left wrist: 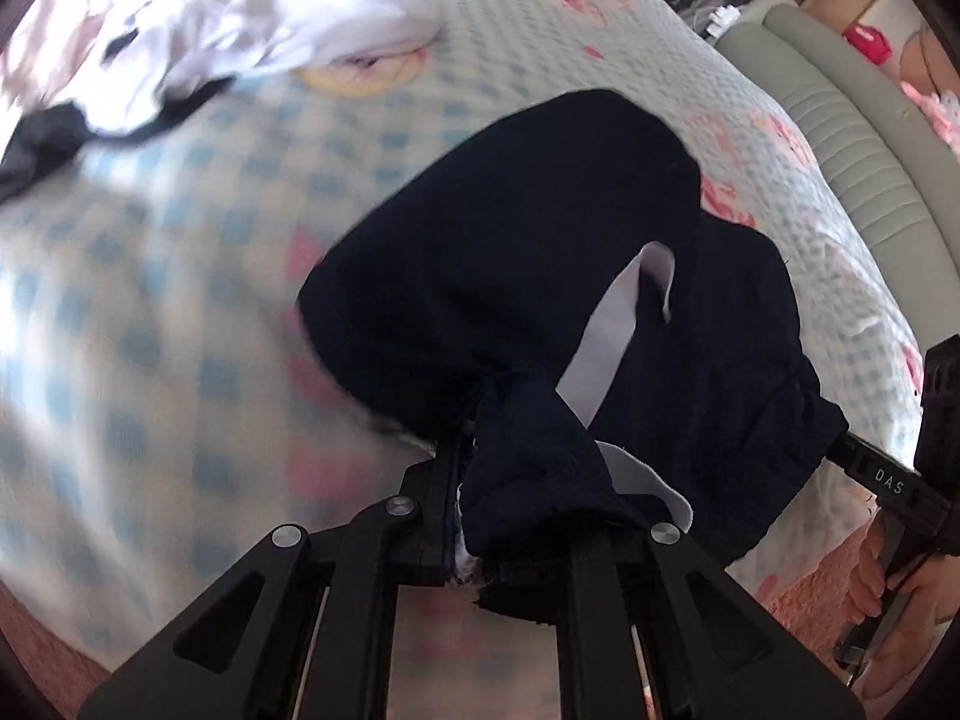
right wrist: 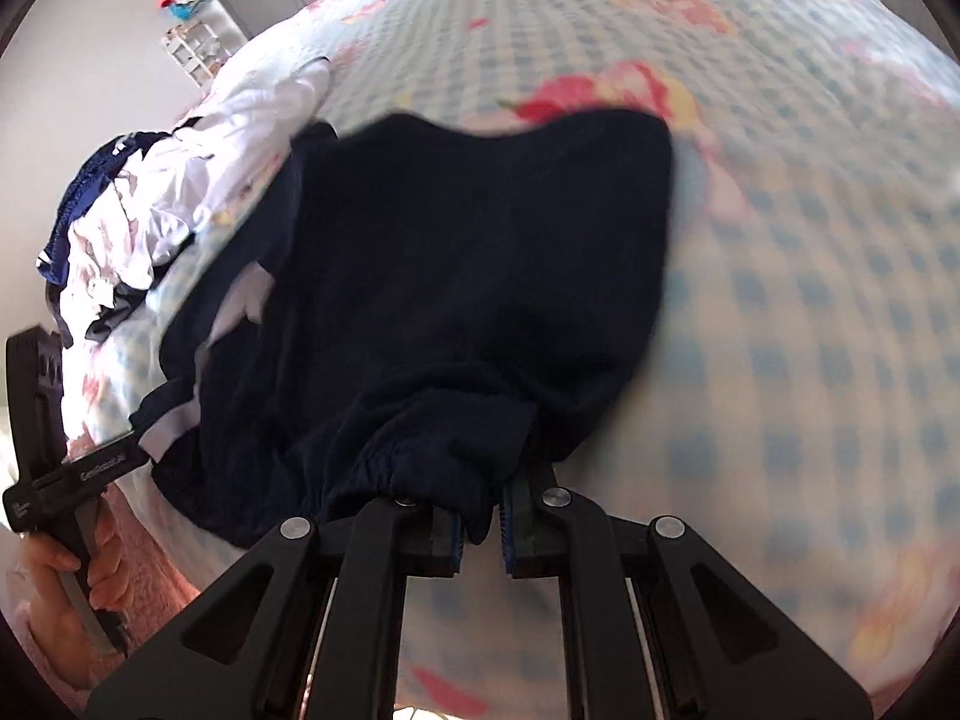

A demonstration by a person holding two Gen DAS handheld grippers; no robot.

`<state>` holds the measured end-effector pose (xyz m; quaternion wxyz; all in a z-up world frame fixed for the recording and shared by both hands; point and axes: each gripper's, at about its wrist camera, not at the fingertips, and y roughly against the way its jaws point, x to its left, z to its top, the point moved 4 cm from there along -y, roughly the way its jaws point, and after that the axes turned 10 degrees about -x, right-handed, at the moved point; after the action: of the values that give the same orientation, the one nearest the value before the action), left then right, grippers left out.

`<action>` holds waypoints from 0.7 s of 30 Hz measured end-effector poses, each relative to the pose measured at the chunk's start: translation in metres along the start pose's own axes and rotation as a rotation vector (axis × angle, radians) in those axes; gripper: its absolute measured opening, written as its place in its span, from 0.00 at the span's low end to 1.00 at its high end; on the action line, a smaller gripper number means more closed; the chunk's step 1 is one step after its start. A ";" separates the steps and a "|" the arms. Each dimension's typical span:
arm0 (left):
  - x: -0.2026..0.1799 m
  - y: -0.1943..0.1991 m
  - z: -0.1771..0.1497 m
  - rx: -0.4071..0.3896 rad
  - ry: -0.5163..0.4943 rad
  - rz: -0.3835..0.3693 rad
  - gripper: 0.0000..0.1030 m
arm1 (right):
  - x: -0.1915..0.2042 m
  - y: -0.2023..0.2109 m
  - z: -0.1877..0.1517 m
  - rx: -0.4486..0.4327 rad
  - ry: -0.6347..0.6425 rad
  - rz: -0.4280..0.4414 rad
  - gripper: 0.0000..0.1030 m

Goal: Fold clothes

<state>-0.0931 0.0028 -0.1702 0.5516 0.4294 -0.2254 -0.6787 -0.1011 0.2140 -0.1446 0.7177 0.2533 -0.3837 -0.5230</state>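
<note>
A dark navy garment (left wrist: 510, 252) with a white side stripe and an elastic waistband hangs over the checked bedspread (left wrist: 180, 300). My left gripper (left wrist: 480, 516) is shut on one end of the waistband. My right gripper (right wrist: 480, 516) is shut on the other end of the waistband of the same navy garment (right wrist: 468, 264). The right gripper also shows at the right edge of the left wrist view (left wrist: 840, 450), and the left gripper at the left edge of the right wrist view (right wrist: 135, 444). The garment is lifted, its lower part trailing towards the bed.
A pile of white and navy clothes (left wrist: 198, 18) lies at the far side of the bed; it also shows in the right wrist view (right wrist: 150, 204). A grey padded bed frame (left wrist: 852, 138) runs along the right. A white shelf (right wrist: 192, 48) stands by the wall.
</note>
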 end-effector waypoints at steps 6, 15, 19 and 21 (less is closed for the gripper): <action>-0.088 0.103 0.162 -0.366 -0.180 -0.072 0.08 | 0.036 0.089 0.138 -0.320 0.082 0.061 0.07; -0.092 0.146 0.148 -0.434 -0.182 -0.092 0.08 | 0.041 0.170 0.153 -0.526 0.122 0.025 0.07; -0.047 0.059 0.051 -0.162 -0.049 -0.084 0.09 | 0.001 0.090 0.069 -0.278 0.012 -0.030 0.07; -0.029 0.012 -0.003 -0.005 -0.052 0.016 0.09 | -0.020 0.040 0.019 -0.121 -0.055 -0.040 0.07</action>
<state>-0.0835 0.0274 -0.1531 0.5520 0.4082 -0.2413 -0.6859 -0.0976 0.2471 -0.1089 0.7103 0.2026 -0.3657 -0.5663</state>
